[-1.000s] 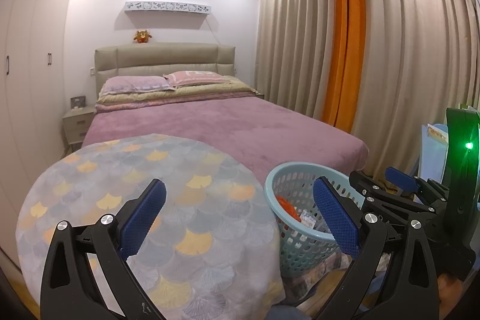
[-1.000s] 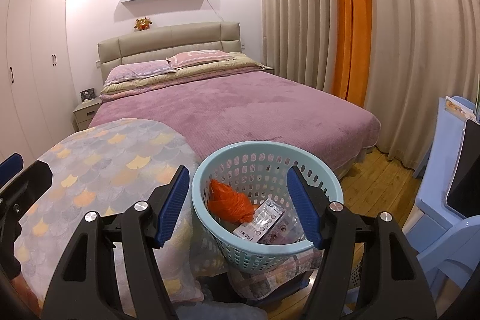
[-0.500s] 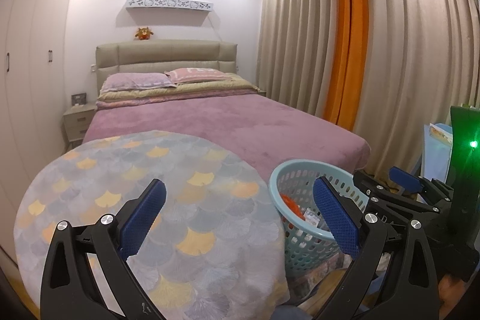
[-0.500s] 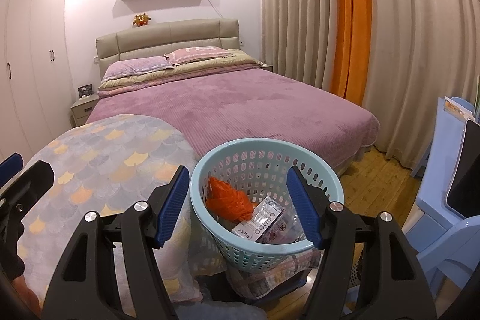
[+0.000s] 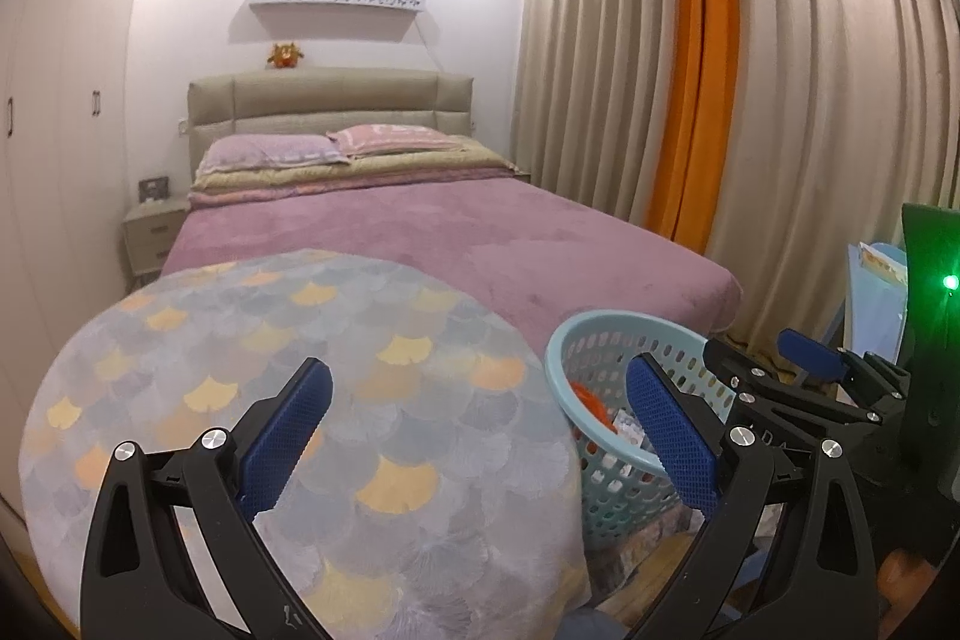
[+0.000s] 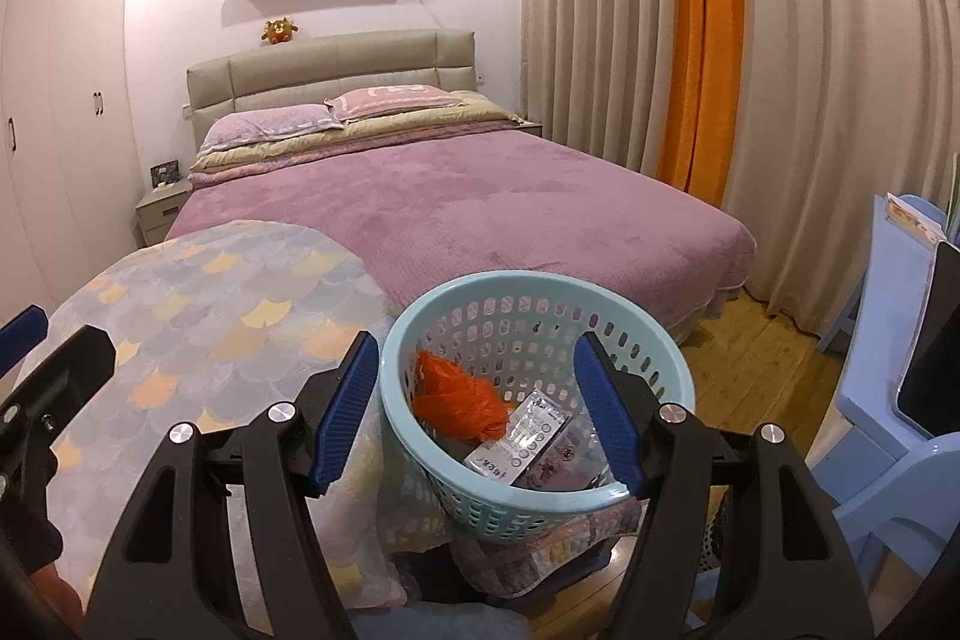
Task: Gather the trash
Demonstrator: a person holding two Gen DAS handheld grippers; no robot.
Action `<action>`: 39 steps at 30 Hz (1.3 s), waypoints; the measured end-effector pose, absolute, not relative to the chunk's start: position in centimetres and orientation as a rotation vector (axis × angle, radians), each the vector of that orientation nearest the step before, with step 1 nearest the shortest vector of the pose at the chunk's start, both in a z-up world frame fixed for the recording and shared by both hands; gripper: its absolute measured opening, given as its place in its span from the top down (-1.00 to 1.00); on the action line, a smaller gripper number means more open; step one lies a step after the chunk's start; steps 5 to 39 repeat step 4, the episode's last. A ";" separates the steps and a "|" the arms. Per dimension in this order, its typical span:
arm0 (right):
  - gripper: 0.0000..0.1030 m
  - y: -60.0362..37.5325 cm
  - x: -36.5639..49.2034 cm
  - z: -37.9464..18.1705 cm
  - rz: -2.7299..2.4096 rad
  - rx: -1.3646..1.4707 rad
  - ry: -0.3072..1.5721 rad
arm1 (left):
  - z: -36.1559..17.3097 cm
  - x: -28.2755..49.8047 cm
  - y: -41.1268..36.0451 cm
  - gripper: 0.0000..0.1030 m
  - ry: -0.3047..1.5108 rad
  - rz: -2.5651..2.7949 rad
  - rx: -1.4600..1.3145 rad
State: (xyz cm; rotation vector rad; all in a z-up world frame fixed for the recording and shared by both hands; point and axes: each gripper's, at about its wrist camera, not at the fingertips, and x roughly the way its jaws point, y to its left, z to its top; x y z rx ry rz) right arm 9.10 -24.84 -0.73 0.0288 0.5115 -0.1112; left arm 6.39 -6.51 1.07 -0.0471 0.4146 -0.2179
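A light blue perforated basket (image 6: 654,352) stands beside the round table; it also shows in the left wrist view (image 5: 576,340). In it lie a crumpled orange bag (image 6: 459,394), a flat printed packet (image 6: 519,439) and a pinkish wrapper (image 6: 564,466). My right gripper (image 6: 477,412) is open and empty, held above the basket's near side. My left gripper (image 5: 480,430) is open and empty above the round table (image 5: 300,340) with its scale-patterned cloth. The right gripper's fingers (image 5: 810,361) show at the right of the left wrist view.
A bed with a purple cover (image 6: 480,202) fills the room behind the table and basket. Beige and orange curtains (image 6: 702,40) hang at the right. A light blue plastic chair (image 6: 894,400) stands at the right on the wooden floor (image 6: 756,364). Wardrobes (image 5: 54,130) line the left wall.
Both grippers have drifted slightly back and up; the basket and table sit a little lower in both views. Both stay open and empty.
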 end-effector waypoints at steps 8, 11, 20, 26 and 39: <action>-0.24 -24.3 9.5 -0.9 -0.104 0.021 0.518 | 0.8 6.6 -6.0 -0.85 0.420 -0.204 -0.054; -0.24 -24.3 9.5 -0.9 -0.104 0.021 0.518 | 0.8 6.6 -6.0 -0.85 0.420 -0.204 -0.054; -0.24 -24.3 9.5 -0.9 -0.104 0.021 0.518 | 0.8 6.6 -6.0 -0.85 0.420 -0.204 -0.054; -0.24 -24.3 9.5 -0.9 -0.104 0.021 0.518 | 0.8 6.6 -6.0 -0.85 0.420 -0.204 -0.054; -0.24 -24.3 9.5 -0.9 -0.104 0.021 0.518 | 0.8 6.6 -6.0 -0.85 0.420 -0.204 -0.054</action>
